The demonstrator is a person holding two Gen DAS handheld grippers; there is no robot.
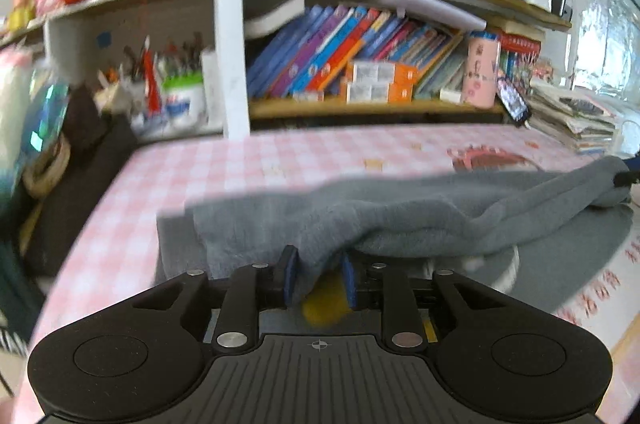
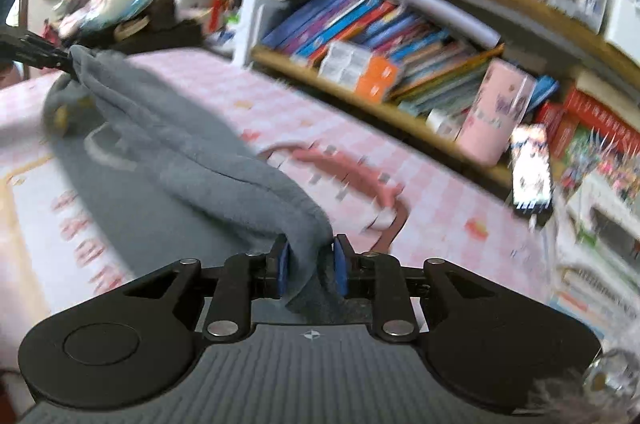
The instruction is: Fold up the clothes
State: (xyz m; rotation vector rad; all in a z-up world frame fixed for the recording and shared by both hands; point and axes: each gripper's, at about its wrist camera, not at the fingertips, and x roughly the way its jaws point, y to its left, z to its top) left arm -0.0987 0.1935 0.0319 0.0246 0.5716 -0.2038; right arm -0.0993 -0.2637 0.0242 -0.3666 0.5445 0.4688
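In the left wrist view the left gripper (image 1: pixel 319 278) sits at six o'clock, its blue pads (image 1: pixel 291 276) clamped on a bunched edge of the grey garment (image 1: pixel 400 220); a yellow patch (image 1: pixel 326 306) shows just beneath the pinched cloth; from the jaws the garment runs toward three o'clock as a thick folded roll lifted off the table, its far end held at the frame's right edge by the other gripper, only a dark sliver of which shows; the rest of the garment lies flat below the roll on the pink checked tablecloth (image 1: pixel 240 163); beyond, at twelve o'clock, a bookshelf (image 1: pixel 372 107) holds leaning books, with a pink canister (image 1: pixel 482 71) and a phone (image 1: pixel 514 99) toward two o'clock.

In the right wrist view the right gripper (image 2: pixel 310 270) at six o'clock pinches the garment's other end between its pads (image 2: pixel 341 270), jaws closed on the cloth; the roll stretches toward ten o'clock, where the left gripper (image 2: pixel 36 49) grips it; the lower layer lies on the tablecloth at eight o'clock; the shelf is blurred.
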